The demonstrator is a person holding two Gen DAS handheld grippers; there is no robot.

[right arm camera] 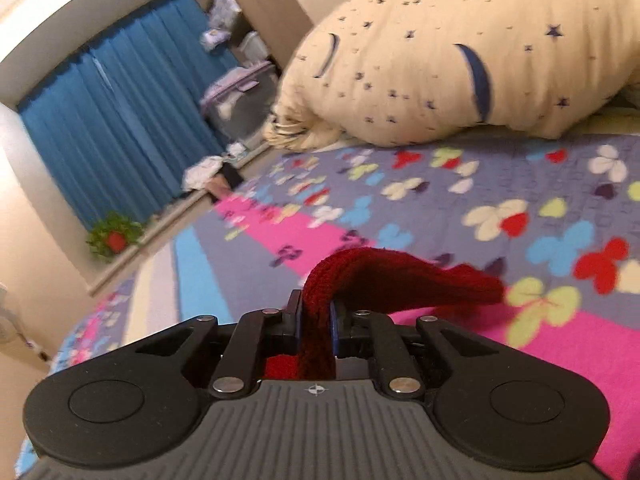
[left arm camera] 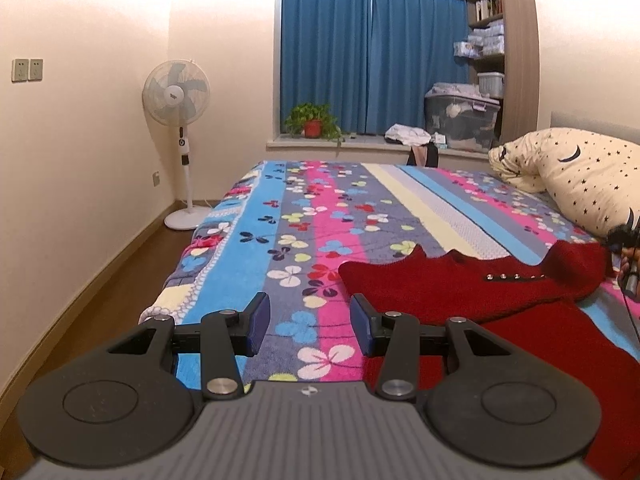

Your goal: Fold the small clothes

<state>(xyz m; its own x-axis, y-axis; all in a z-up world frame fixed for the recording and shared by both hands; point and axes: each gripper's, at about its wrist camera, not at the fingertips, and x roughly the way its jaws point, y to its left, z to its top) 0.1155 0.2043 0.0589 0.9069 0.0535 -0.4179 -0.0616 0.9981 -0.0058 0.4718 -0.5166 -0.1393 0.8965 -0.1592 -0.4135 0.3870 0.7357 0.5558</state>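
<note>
A small red knitted sweater (left arm camera: 472,292) with a row of small buttons lies on the flowered bedspread (left arm camera: 312,216), to the right of my left gripper (left arm camera: 310,326). The left gripper is open and empty, just above the bedspread at the sweater's left edge. My right gripper (right arm camera: 316,320) is shut on a fold of the red sweater (right arm camera: 384,276) and holds it above the bed. The right gripper (left arm camera: 628,264) shows at the right edge of the left wrist view, at the sweater's raised far corner.
A cream star-print pillow (left arm camera: 580,172) lies at the head of the bed, close behind the sweater. A standing fan (left arm camera: 178,120) is on the floor at the left. A potted plant (left arm camera: 314,122) and storage bins (left arm camera: 460,116) are on the window ledge.
</note>
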